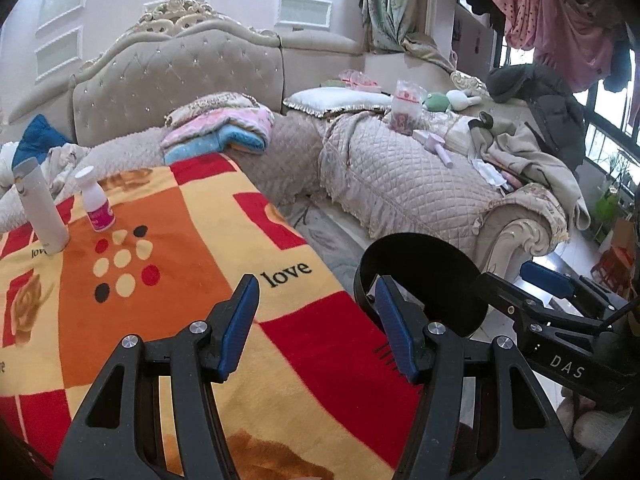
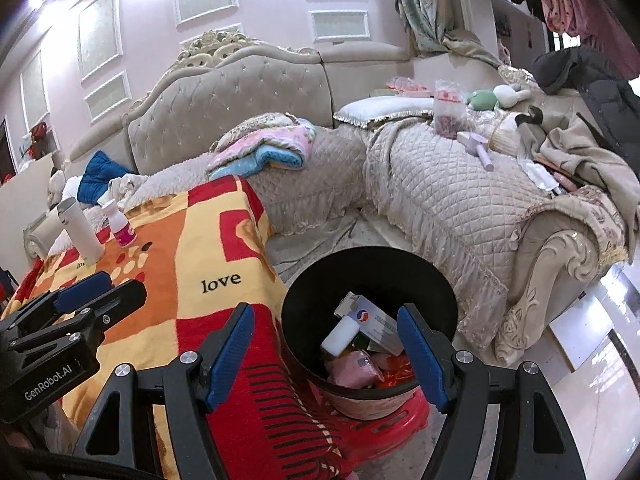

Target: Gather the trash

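Both jaws part open, nothing between them. Left gripper (image 1: 316,332) over the blanket-covered surface (image 1: 168,280); right gripper (image 2: 326,354) above the black bin (image 2: 304,280), which stands just beside the surface edge w/ a box, white bottle and wrappers inside. Looks like between pickups: bin part filled. Left on the surface, far corner: white tube (image 1: 42,204) and small pink-label bottle (image 1: 96,204), upright, close together. Next prob. reach across, close on one w/o tipping the other.
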Tool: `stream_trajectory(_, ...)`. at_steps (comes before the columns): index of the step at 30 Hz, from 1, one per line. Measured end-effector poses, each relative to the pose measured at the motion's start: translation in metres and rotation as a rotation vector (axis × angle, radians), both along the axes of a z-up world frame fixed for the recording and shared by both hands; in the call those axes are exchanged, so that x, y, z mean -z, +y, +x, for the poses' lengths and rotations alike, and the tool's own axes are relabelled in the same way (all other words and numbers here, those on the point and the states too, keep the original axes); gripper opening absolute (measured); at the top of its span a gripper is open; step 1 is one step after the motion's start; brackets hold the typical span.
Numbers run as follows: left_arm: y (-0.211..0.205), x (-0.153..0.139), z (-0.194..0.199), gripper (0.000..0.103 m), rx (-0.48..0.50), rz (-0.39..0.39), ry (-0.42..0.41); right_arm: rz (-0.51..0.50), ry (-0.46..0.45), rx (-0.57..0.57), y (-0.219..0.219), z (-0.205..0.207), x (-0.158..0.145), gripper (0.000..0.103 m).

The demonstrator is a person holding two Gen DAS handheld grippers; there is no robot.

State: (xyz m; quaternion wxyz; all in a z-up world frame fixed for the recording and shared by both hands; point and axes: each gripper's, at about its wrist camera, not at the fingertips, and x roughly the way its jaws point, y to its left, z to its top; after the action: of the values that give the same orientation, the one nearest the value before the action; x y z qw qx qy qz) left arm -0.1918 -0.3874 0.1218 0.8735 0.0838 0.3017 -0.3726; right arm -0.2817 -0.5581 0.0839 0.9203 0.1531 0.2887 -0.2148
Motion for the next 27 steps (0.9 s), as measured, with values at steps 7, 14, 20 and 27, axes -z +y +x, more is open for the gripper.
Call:
stream_trajectory(7, 0.003, -0.003, -0.003, 0.059, 0.000, -0.012, -0.011, -0.019, -0.019, 0.004, 0.006, -0.004, -0.010, 0.072)
stream_trajectory(14, 0.003, -0.002, -0.003, 0.059, 0.001, -0.014, -0.008, -0.022, -0.017, 0.008, 0.006, -0.003, -0.012, 0.073)
stream_trajectory(20, 0.001, 0.000, -0.004, 0.059, 0.001, -0.010, -0.001, -0.019, -0.014, 0.012, 0.006, -0.003, -0.012, 0.073)
stream_trajectory(27, 0.001, 0.000, -0.004, 0.059, 0.002, -0.011, 0.000, -0.012, -0.011, 0.010, 0.004, -0.002, -0.011, 0.073)
